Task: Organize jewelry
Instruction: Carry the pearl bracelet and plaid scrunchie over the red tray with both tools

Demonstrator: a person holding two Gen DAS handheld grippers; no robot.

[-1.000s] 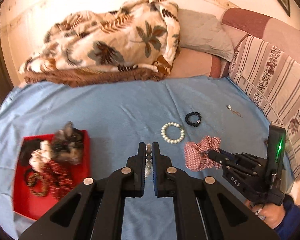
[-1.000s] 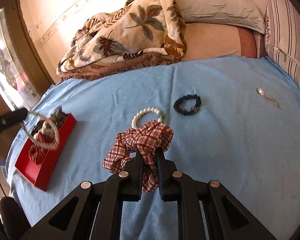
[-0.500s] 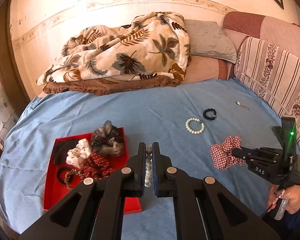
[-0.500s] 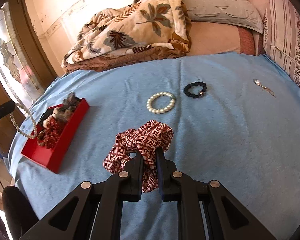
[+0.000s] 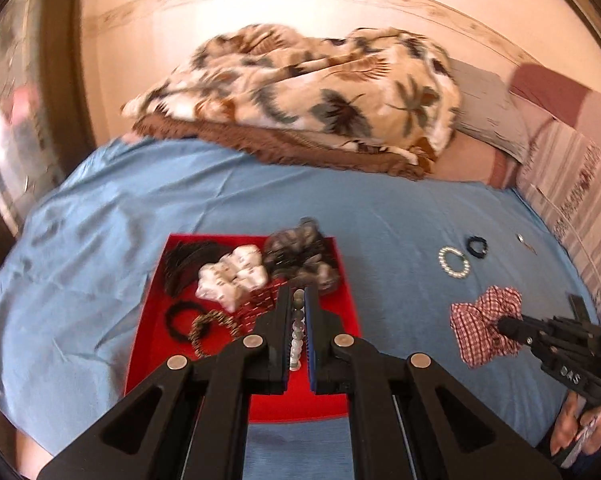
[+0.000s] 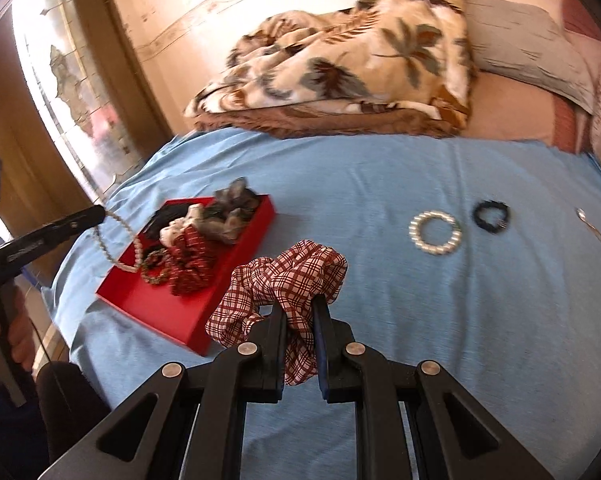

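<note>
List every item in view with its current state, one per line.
left gripper: shut on pearl necklace, over the tray
right gripper: shut on plaid scrunchie
red tray: open, part filled
pearl bracelet: loose on sheet
black bracelet: loose on sheet

Left tongs (image 5: 297, 312) — with pearl strand (image 6: 118, 240) — now over the red tray (image 5: 152, 300)

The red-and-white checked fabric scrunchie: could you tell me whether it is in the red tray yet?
Out. The checked scrunchie hangs pinched in the right gripper, beside the red tray.
</note>
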